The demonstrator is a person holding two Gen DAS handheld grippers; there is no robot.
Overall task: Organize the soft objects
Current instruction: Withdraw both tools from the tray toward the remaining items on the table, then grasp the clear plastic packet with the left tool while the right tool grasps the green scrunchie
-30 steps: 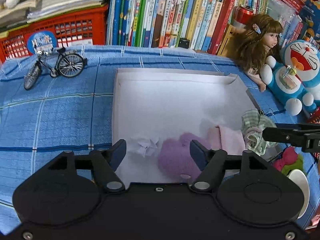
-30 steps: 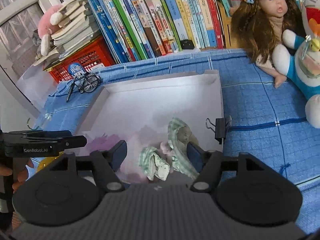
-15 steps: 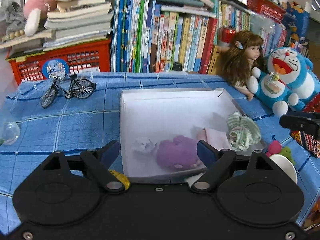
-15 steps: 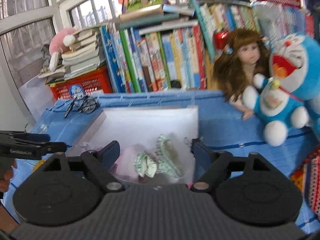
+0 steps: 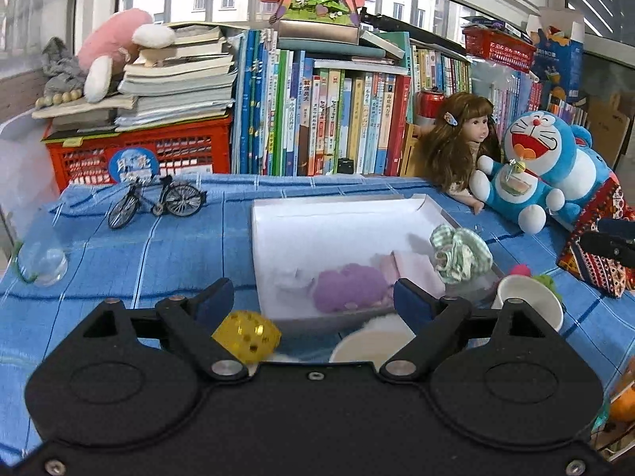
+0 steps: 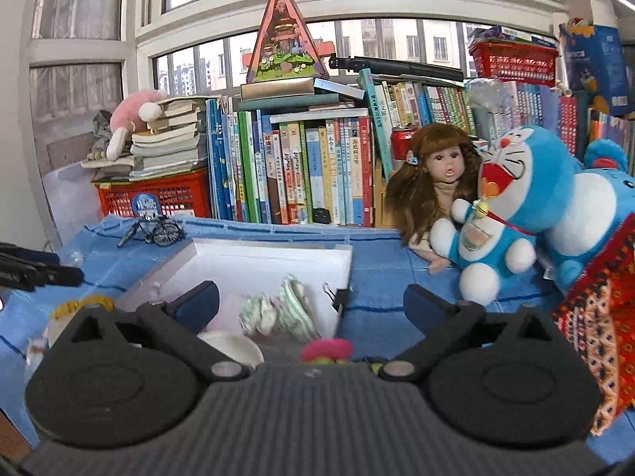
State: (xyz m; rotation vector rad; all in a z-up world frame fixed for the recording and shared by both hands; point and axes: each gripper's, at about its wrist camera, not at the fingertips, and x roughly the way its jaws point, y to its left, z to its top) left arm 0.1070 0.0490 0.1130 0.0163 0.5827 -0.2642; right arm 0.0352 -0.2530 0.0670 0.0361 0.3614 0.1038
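Toy bicycle (image 5: pixel 156 200) stands far left on the blue cloth (image 5: pixel 158 246). Left gripper (image 5: pixel 313 301) hangs with jaws apart, empty, before the white box (image 5: pixel 337 214) holding a purple plush (image 5: pixel 349 287), pink cloth (image 5: pixel 416 267) and green checked cloth (image 5: pixel 460 254). Right gripper (image 6: pixel 311 305) is likewise spread and empty, Doraemon plush (image 6: pixel 508 214) beyond.

Little can be read here. The book spines (image 5: pixel 337 119), far ahead of the left gripper's fingers, carry Chinese titles too small to make out, and the round blue label (image 5: pixel 133 164) on the red crate (image 5: pixel 139 150), ahead and left of those fingers, bears white characters that stay illegible. No brand name or number is legible.
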